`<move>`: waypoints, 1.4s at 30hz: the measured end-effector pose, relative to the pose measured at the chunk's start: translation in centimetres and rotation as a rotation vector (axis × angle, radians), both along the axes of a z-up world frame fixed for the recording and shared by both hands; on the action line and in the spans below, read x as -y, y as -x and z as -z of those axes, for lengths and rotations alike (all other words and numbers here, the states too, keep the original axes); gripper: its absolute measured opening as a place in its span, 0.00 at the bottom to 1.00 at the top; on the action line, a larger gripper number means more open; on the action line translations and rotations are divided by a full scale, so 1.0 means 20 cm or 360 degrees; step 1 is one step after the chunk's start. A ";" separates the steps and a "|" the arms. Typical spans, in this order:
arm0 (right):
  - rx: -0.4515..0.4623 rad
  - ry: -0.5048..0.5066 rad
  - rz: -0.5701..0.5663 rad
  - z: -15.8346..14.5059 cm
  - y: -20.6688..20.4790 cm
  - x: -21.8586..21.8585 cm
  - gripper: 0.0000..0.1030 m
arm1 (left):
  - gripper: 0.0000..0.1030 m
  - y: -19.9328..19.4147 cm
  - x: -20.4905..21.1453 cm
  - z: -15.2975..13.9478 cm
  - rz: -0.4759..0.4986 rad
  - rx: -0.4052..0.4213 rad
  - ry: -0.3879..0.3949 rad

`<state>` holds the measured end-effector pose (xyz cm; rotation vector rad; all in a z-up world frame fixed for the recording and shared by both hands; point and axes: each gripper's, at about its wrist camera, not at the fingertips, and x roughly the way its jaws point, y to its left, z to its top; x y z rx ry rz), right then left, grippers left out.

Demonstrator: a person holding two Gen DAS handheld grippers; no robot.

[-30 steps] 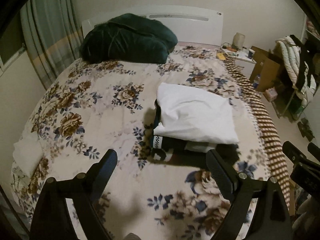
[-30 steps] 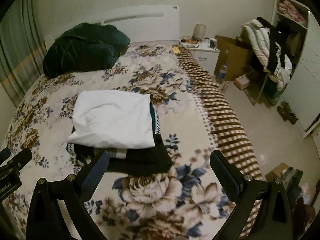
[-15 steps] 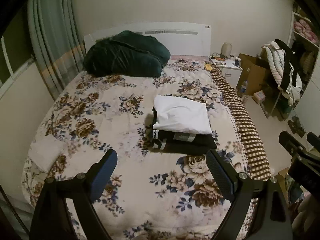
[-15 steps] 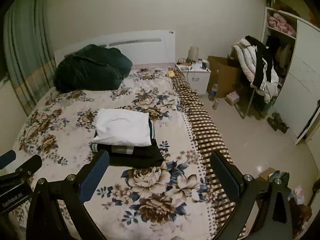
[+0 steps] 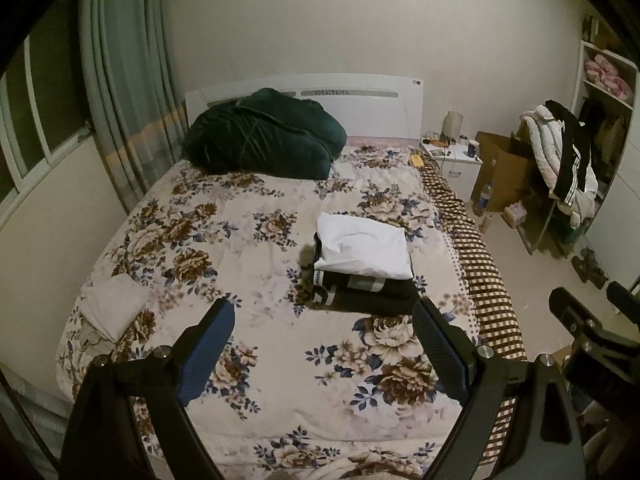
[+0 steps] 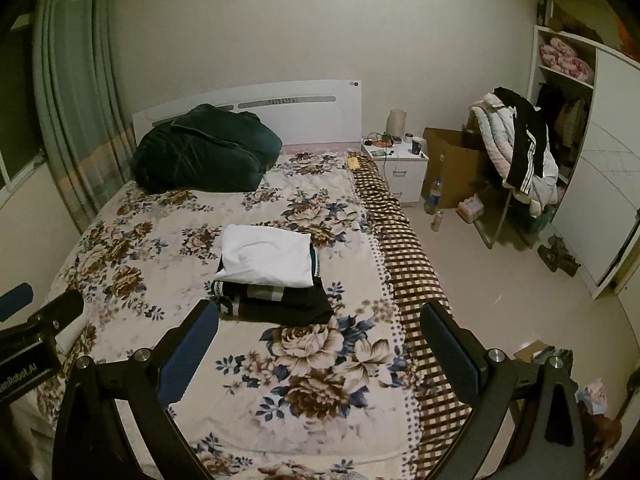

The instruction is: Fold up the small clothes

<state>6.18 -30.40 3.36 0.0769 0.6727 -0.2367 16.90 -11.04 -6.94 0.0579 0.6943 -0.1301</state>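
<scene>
A folded white garment (image 5: 366, 250) (image 6: 270, 256) lies on top of a stack of folded dark clothes (image 5: 372, 294) (image 6: 280, 300) on the flowered bedspread (image 5: 248, 248) (image 6: 320, 364). A small folded pale cloth (image 5: 114, 310) rests near the bed's left edge. My left gripper (image 5: 322, 312) hangs open well above the bed's foot, short of the stack, nothing between its fingers. My right gripper (image 6: 320, 314) is open too and empty, beside it on the right; its tip also shows in the left wrist view (image 5: 588, 320).
A dark green duvet bundle (image 5: 264, 138) sits by the white headboard. Right of the bed: a nightstand (image 6: 400, 160), a cardboard box (image 6: 456, 164), bottles on the floor, a rack draped with jackets (image 6: 520, 152) and a wardrobe (image 6: 600, 184). Curtains (image 5: 124, 92) hang on the left.
Both grippers have pulled back and risen away from the stack, which now looks smaller and farther off. Both stayed open and empty. The clothes did not move.
</scene>
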 end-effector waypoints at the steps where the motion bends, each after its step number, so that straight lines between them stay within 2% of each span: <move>1: 0.0000 0.0002 -0.0005 -0.01 0.01 0.00 0.99 | 0.89 0.01 0.00 -0.01 0.0000 0.0005 0.0005; 2: -0.0003 0.0001 -0.0014 -0.01 0.01 0.00 0.99 | 0.94 0.01 0.00 -0.02 -0.0002 0.0014 0.0007; 4: 0.0003 0.0000 -0.0030 -0.04 0.03 0.00 0.99 | 0.99 0.03 0.00 -0.03 -0.0008 0.0043 0.0006; 7: 0.0028 0.0032 -0.0040 -0.07 0.03 0.01 1.00 | 0.99 0.05 0.00 -0.05 -0.0020 0.0077 -0.0002; 16: 0.0067 0.0056 -0.0064 -0.15 0.00 0.03 1.00 | 0.99 0.06 0.01 -0.06 -0.0033 0.0073 -0.0009; 42: 0.0072 0.0033 -0.0090 -0.15 -0.01 0.03 1.00 | 0.99 0.08 0.01 -0.07 -0.0032 0.0065 -0.0007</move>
